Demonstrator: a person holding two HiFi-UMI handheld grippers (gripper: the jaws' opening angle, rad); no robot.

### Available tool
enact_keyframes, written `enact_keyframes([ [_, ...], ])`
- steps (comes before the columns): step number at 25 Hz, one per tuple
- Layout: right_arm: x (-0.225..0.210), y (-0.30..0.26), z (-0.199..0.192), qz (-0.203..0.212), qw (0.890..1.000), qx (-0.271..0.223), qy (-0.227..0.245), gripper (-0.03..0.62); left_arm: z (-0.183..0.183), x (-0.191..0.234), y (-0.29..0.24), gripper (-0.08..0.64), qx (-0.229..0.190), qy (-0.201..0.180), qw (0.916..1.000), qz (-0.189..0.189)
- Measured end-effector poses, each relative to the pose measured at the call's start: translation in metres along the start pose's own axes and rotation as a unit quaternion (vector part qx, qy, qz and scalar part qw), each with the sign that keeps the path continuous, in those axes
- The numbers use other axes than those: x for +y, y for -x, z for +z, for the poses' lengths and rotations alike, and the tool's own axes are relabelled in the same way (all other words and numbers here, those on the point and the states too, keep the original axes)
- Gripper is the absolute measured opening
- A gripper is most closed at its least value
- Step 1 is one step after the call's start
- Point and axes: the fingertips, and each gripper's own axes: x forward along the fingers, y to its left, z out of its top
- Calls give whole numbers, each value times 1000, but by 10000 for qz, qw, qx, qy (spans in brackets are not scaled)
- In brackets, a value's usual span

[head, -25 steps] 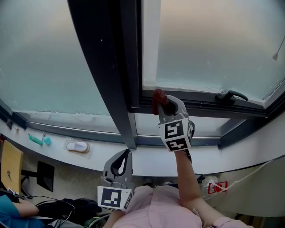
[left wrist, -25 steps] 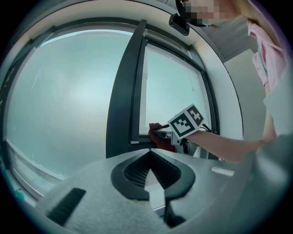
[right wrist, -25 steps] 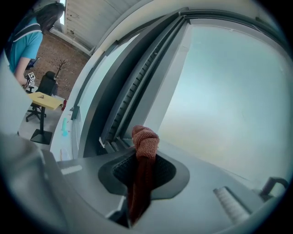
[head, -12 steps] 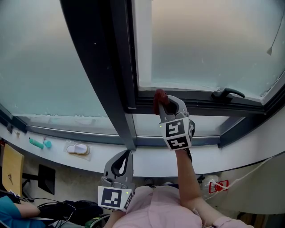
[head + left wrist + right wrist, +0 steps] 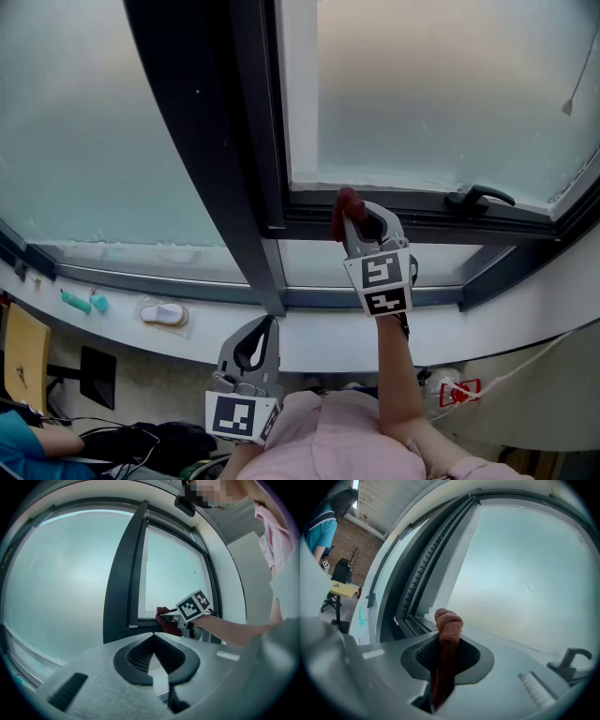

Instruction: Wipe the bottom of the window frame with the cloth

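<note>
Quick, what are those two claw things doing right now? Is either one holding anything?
Left gripper: closed, nothing in it.
Right gripper: closed on the cloth.

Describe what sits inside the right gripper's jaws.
A reddish-brown cloth is clamped between the jaws of the right gripper, and its bunched end sticks out past them. The rest of the cloth runs down between the jaws and is covered.

Cloth tail is hidden between right gripper jaws. Sill items at 9 o'clock are too small to be identified; person at 8 o'clock is cropped.
</note>
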Motion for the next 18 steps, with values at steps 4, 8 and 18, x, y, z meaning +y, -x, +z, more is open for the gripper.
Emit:
enact_keyframes([
  [4,-10,4,-4,-37,9999,-8,-117,63,0,-1,-2,-5,10,1,10000,-25],
  [8,-11,5,-5,-4,9999,-38,-133,63,0,-5,-6,-5,17,0,9999,-103],
  [18,-21,10,-9,43,9996,-115,-260,63,0,-8,-13,-5,31,-38,9999,-137],
])
